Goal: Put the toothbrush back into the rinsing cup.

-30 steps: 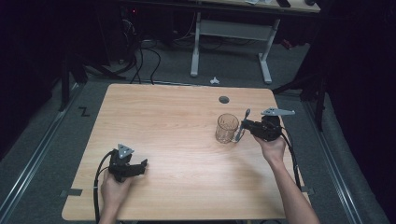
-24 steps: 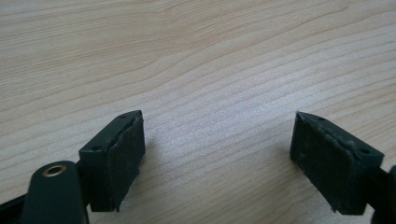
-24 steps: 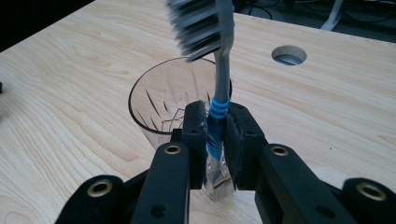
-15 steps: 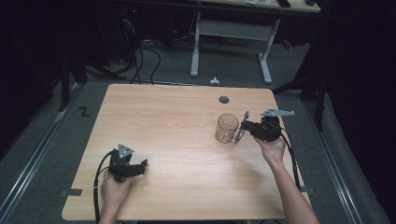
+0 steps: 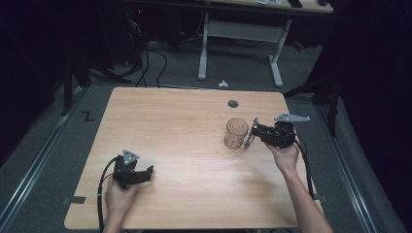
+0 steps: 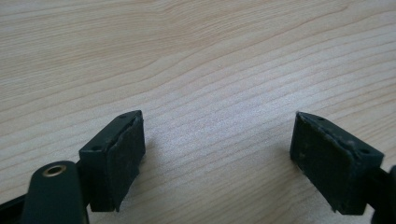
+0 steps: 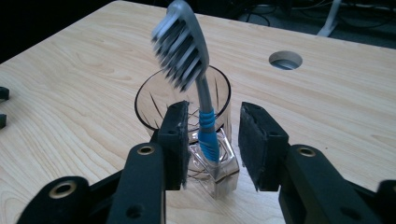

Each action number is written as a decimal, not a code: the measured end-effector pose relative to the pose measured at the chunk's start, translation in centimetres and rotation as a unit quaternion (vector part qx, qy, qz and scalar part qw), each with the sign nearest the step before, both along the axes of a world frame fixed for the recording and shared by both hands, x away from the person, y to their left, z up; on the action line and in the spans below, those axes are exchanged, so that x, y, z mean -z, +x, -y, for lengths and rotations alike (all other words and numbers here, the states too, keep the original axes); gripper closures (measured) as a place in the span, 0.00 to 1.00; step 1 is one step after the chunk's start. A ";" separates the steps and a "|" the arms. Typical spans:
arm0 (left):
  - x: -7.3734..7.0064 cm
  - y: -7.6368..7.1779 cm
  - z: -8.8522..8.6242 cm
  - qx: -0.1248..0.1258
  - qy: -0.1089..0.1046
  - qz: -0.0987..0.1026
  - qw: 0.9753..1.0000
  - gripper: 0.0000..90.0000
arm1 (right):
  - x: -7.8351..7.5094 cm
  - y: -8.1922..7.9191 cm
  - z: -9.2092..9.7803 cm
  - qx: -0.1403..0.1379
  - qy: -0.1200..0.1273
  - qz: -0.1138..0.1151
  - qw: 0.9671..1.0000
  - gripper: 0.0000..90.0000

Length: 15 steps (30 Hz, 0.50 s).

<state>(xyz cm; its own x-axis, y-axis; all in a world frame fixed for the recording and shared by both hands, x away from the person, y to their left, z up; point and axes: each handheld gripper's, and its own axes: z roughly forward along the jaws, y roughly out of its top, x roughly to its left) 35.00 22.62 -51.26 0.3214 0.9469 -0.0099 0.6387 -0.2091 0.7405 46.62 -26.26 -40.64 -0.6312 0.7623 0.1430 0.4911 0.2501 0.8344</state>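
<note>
A light wooden table (image 5: 194,145) is seen from the high view, with 2 handheld grippers on it, 1 per side.

Over on the left, the left gripper (image 5: 148,171) is held near the front-left part of the table, well apart from everything else. In the left gripper view its 2 black jaws are spread wide, and nothing but bare wood grain is seen between them. The worn pads (image 6: 125,158) can be made out on the inner faces, a bit ragged at the edges.

Further right, a clear glass cup (image 5: 236,133) is stood upright on the right half of the table, a little in front of the round cable hole (image 5: 233,104). In the right gripper view the cup (image 7: 187,105) is seen to have cut lines in its wall and a thick square base.

Right next to it, a toothbrush (image 7: 191,65) with a grey head and blue grip bands is propped upright against the near side of the cup, bristles up top, slightly blurred. Whether its lower end is inside the glass or just outside can't be told.

The right gripper (image 5: 254,132) is held just beside the cup. In its own view the jaws (image 7: 212,144) are set narrow around the toothbrush handle, 1 each side, with a small gap left, so it isn't clamped.
</note>
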 end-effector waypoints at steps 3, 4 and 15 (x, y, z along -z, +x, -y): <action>0.0 0.0 0.0 0.000 0.000 0.000 1.000 0.21 | -0.1 -0.2 0.3 0.004 0.000 0.006 1.000 0.69; 0.0 0.0 0.0 0.000 0.000 0.000 1.000 0.21 | -0.1 -0.3 0.4 0.006 0.001 0.005 1.000 0.69; 0.0 0.0 0.0 0.000 0.000 0.000 1.000 0.21 | 0.0 -1.2 1.6 0.019 0.003 0.012 1.000 0.69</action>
<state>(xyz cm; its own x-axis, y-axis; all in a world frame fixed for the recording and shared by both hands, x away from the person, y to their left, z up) 35.00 22.62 -51.25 0.3216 0.9468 -0.0099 0.6388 -0.2092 0.7404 45.40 -27.88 -40.69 -0.6055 0.7848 0.1318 0.4796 0.2277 0.8474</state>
